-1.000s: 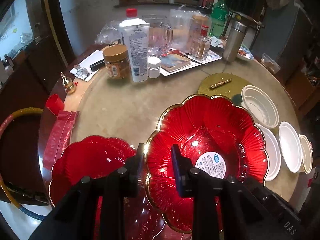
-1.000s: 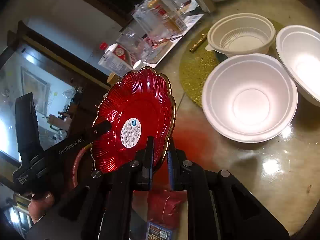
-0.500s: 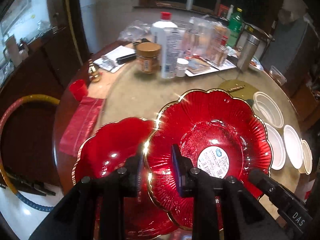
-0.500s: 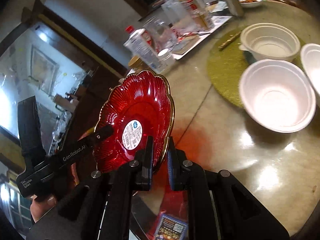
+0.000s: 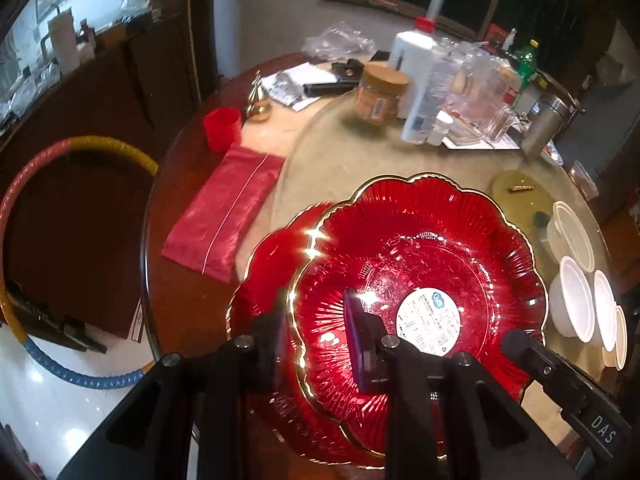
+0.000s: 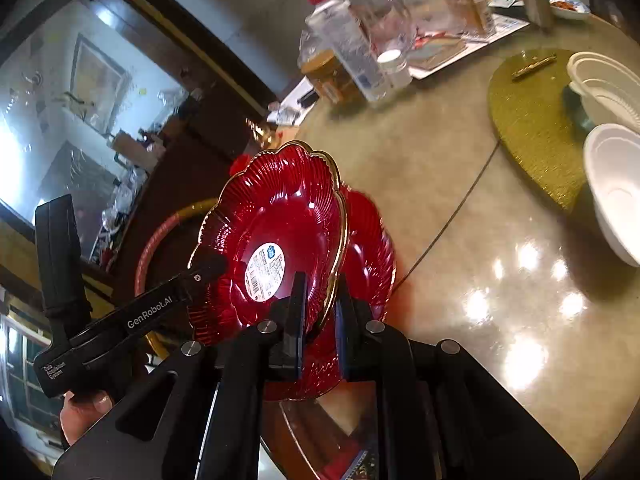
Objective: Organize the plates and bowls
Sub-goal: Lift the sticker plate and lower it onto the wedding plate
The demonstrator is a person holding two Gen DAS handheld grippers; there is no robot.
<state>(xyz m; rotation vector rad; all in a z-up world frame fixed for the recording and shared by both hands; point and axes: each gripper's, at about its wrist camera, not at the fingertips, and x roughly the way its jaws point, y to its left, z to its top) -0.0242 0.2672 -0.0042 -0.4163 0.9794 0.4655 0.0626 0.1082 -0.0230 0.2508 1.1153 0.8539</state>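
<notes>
- Red glass, gold-rimmed: a scalloped plate (image 5: pixel 420 280) hangs tilted above the near left edge of the tabletop (image 5: pixel 340 184), held from both sides at once.
- The left tool (image 5: pixel 316 332) is clamped on the plate's near rim; the right tool (image 6: pixel 320 312) pinches the opposite rim, its jaws nearly together.
- Directly beneath, a second red plate (image 5: pixel 276 264) lies flat at the tabletop's near left edge, partly covered by the lifted one.
- Two red plates are counted; a sticker (image 5: pixel 430 322) marks the held one.
- Toward the right edge sit the white bowls (image 5: pixel 576 304): four can be counted in the left wrist view, none nested yet.
- Judged from this, plate stacking is nearly done, pending set-down and release; the bowls remain to be gathered.
</notes>
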